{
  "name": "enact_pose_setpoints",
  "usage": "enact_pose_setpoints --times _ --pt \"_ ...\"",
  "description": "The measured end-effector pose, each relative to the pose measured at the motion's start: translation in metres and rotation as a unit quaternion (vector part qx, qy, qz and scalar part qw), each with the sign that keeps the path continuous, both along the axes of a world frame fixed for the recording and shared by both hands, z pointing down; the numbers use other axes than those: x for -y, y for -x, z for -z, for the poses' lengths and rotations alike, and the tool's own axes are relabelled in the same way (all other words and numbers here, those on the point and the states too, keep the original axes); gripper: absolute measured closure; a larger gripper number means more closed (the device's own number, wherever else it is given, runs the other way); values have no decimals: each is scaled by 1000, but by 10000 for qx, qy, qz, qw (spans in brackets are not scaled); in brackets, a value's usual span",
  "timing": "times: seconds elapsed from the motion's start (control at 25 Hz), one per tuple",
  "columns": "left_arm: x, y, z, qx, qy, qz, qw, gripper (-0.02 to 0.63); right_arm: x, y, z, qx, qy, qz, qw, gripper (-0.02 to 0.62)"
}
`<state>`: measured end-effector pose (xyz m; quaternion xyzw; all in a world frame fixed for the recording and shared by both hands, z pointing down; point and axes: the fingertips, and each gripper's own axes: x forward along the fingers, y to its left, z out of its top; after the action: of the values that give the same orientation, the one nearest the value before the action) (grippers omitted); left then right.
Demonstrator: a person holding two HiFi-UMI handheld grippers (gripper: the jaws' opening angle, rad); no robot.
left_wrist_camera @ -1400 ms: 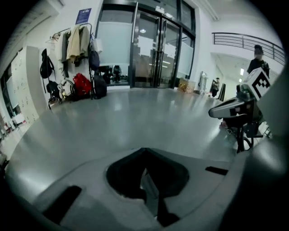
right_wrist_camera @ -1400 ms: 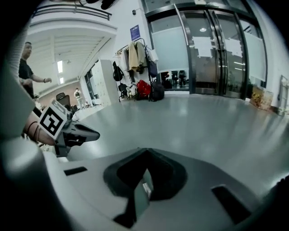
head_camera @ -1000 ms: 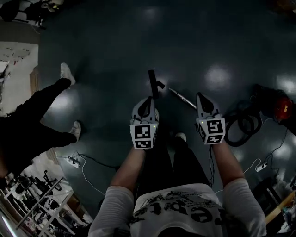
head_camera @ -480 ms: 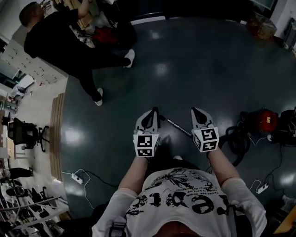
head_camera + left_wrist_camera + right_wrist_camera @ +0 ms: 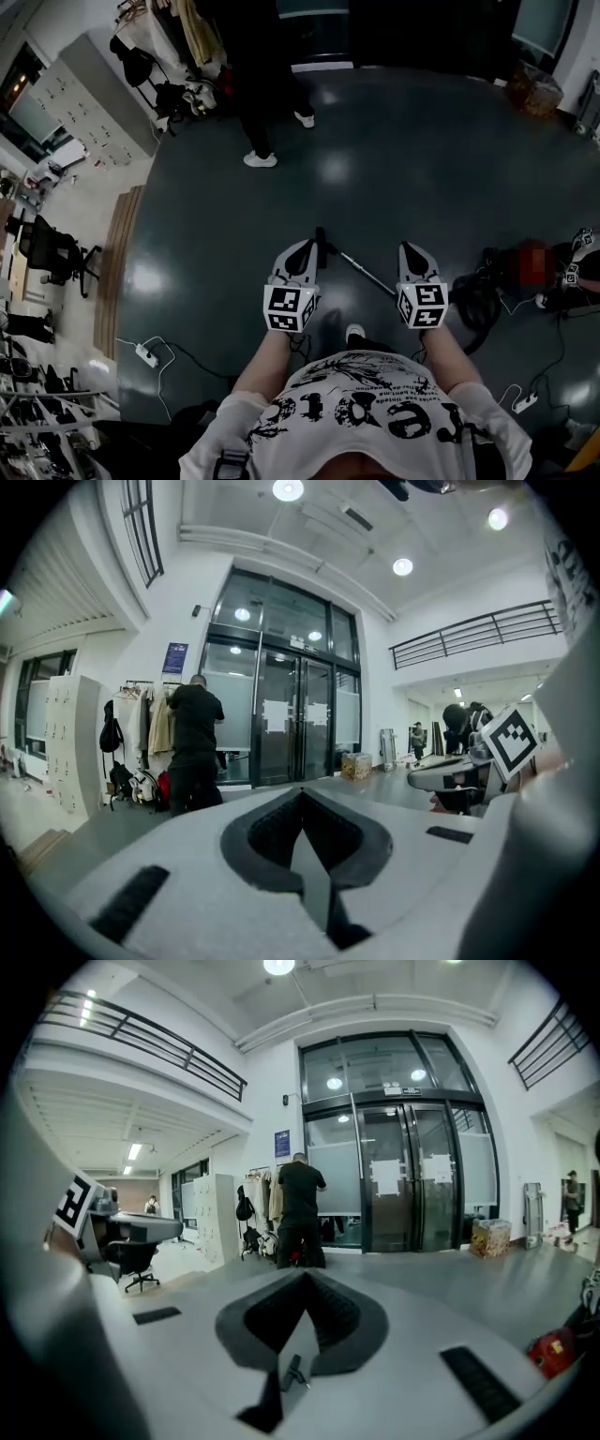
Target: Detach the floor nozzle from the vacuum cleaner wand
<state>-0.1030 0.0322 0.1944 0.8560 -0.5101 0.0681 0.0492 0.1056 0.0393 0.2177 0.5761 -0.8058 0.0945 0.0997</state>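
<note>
The vacuum wand [image 5: 368, 273], a thin silver tube, lies on the dark floor between my two grippers, with a black nozzle part [image 5: 321, 240] at its far end. In the right gripper view a small piece of the black nozzle part [image 5: 292, 1372] shows through the gap under the jaws. My left gripper [image 5: 305, 246] is shut and holds nothing; its jaws meet at a point [image 5: 302, 794]. Likewise, my right gripper [image 5: 411, 248] is shut and empty [image 5: 307, 1274]. Both are held up in the air, pointing almost level, well above the wand.
The red vacuum body [image 5: 530, 259] and its black hose [image 5: 473, 295] lie on the floor at the right. A person in black [image 5: 267, 112] stands by coats near the glass doors [image 5: 403, 1194]. A power strip [image 5: 145, 354] and an office chair [image 5: 52, 253] are at the left.
Both grippers have risen from near the floor and stayed shut. The view has lifted and takes in more of the room; the person in black now shows at the top.
</note>
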Motion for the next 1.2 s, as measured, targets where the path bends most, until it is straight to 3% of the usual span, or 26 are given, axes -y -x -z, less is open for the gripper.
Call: enact_pose_setpoints --times 0.2,0.36,0.56,0.76,1.0,1.2 --pt "-70 24 2 -332 80 -5 9994 601 -69 32 6 -3 89 -4 10000 594" --pt "-125 33 -5 -439 66 -39 9990 601 -128 63 1 -338 -56 194 9992 594" --pt "-168 32 -10 -503 120 -39 9987 601 -167 67 -10 -452 -85 194 9988 594" --pt "-191 38 6 -532 2 -25 9986 601 -186 67 -3 -170 -75 241 9995 594" --pt "-207 26 20 -578 -65 -114 9982 601 -209 67 19 -491 -502 529 9961 594" --pt "-209 22 26 -624 -138 -278 9976 601 -213 73 30 -423 -648 477 9959 594"
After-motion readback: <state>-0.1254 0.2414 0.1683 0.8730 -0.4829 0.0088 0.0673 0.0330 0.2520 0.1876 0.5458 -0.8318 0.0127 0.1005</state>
